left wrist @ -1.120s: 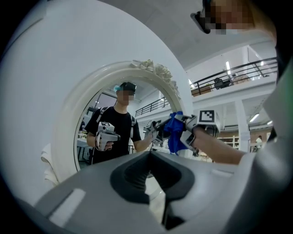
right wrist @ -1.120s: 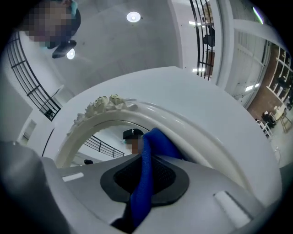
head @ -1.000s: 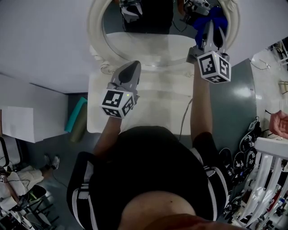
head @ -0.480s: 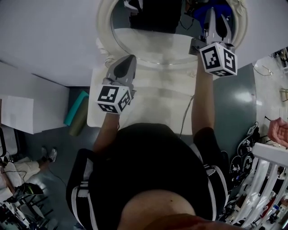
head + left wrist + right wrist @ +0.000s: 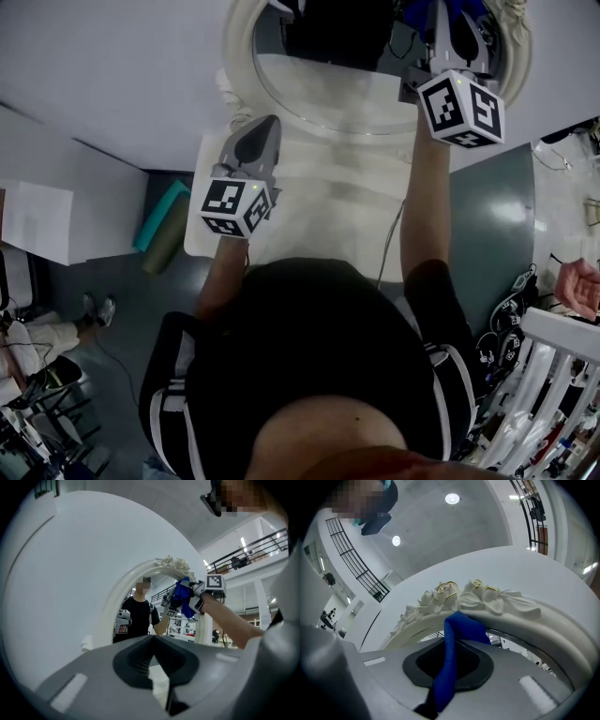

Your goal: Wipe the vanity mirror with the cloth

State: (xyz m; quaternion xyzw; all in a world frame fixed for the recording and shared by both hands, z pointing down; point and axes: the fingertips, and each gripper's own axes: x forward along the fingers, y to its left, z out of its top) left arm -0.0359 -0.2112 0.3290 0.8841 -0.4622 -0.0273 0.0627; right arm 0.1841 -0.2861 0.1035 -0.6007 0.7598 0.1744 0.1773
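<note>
Upper right: our right gripper [image 5: 450,33] pinches a fold of limp, light cloth [image 5: 457,630] by the fragile mirror [image 5: 323,84]; left gripper [image 5: 152,641] closed, empty.

Carved frame [image 5: 487,599] close ahead of right gripper [image 5: 452,645].

White wall [image 5: 94,75], grey floor [image 5: 487,216], round ceiling lights [image 5: 451,498].

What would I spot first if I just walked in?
The bright blue cloth pinched in the right tongs, held up near the top of the vanity mirror. Next, the carved roses crowning it. The left tongs are shut on nothing, by the mirror's lower left edge.
</note>
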